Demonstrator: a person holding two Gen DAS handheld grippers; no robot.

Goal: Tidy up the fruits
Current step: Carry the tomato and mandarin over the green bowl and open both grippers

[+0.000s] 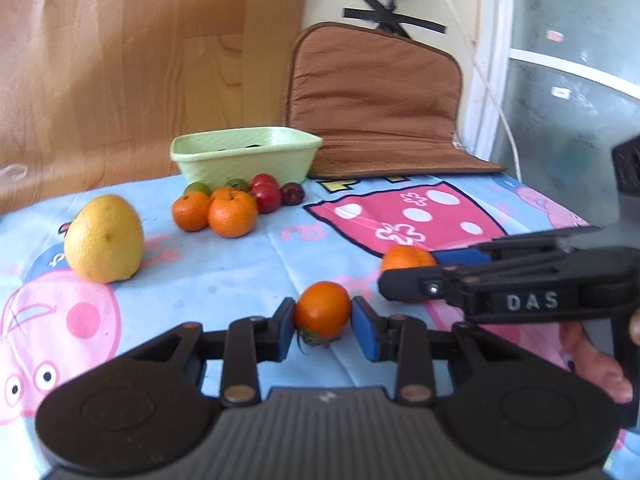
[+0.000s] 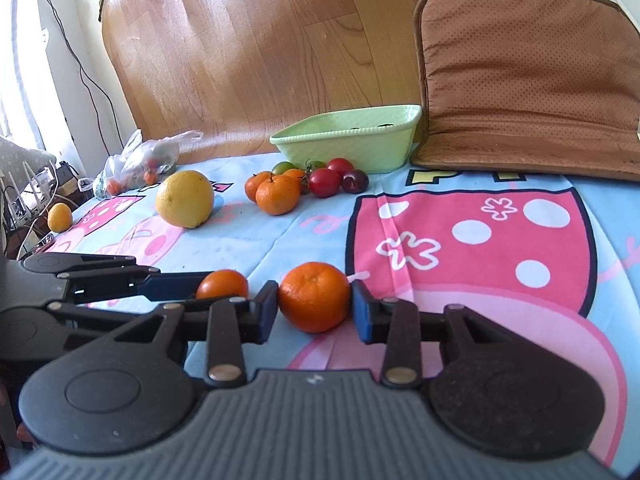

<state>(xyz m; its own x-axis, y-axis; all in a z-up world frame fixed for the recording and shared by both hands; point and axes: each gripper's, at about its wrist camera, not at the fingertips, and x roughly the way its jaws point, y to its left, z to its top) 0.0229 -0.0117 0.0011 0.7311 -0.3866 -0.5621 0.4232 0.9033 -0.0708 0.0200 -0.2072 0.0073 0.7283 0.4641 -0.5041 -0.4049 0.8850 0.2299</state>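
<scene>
My left gripper (image 1: 323,322) is shut on an orange tomato (image 1: 322,310) with a green stem, low over the cartoon cloth. My right gripper (image 2: 314,306) is shut on a mandarin (image 2: 314,302), right beside it; that mandarin (image 1: 406,258) shows behind the right gripper in the left wrist view, and the tomato (image 2: 222,284) shows in the right wrist view. A pile of mandarins (image 1: 232,212), red tomatoes (image 1: 266,196), a green one (image 1: 197,188) and a dark plum (image 1: 293,193) lies before a pale green bowl (image 1: 244,160). A big yellow citrus (image 1: 104,238) stands left.
A brown cushion (image 1: 376,104) leans on the wall behind the bowl. A wooden board (image 2: 260,48) stands at the back. A plastic bag with small fruit (image 2: 140,164) and a small orange fruit (image 2: 60,217) lie at the far left edge. Cables hang by the window.
</scene>
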